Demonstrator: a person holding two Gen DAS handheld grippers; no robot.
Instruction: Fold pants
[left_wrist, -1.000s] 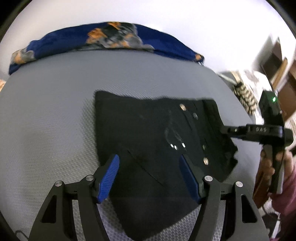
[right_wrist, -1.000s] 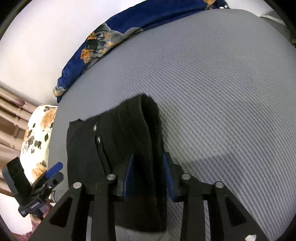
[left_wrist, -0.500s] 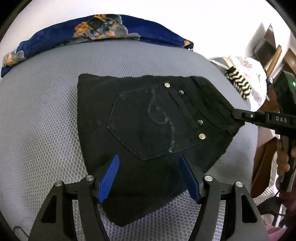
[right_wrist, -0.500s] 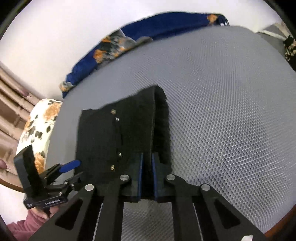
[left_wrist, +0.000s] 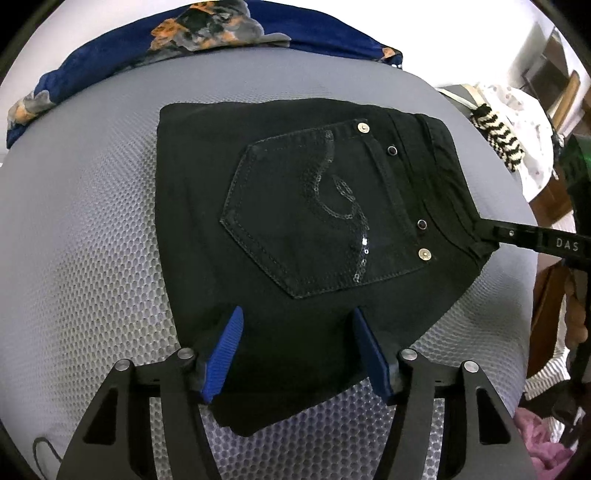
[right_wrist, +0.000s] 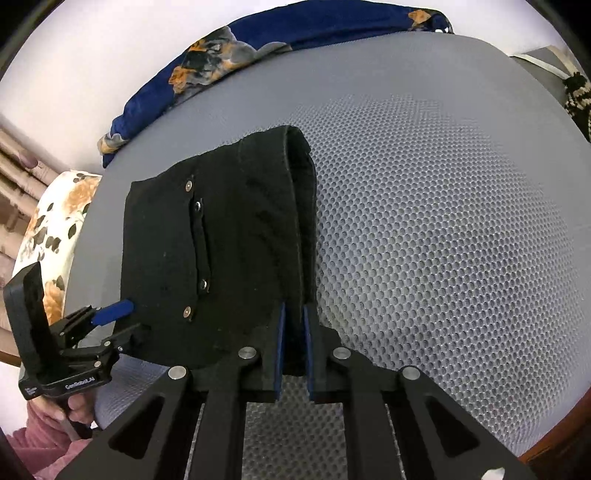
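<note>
- Pants (left_wrist: 295, 221) now lying flat on the grey surface (left_wrist: 92, 258), pocket side up; a second ago still bunched and lifted.
- Right claw (right_wrist: 292, 343) clenched on the waistband edge; earlier parted around it.
- Left claw (left_wrist: 297, 347) spread wide over the near hem, gripping nothing, as before.
- Probably a finished fold, ready for release.

wall: plain white ahead of me (left_wrist: 424, 29) | surface: grey mesh mattress (right_wrist: 424, 221) | far edge: blue floral blanket (left_wrist: 184, 33) | right: wooden furniture (left_wrist: 554, 192) | left: floral cushion (right_wrist: 55, 229)
</note>
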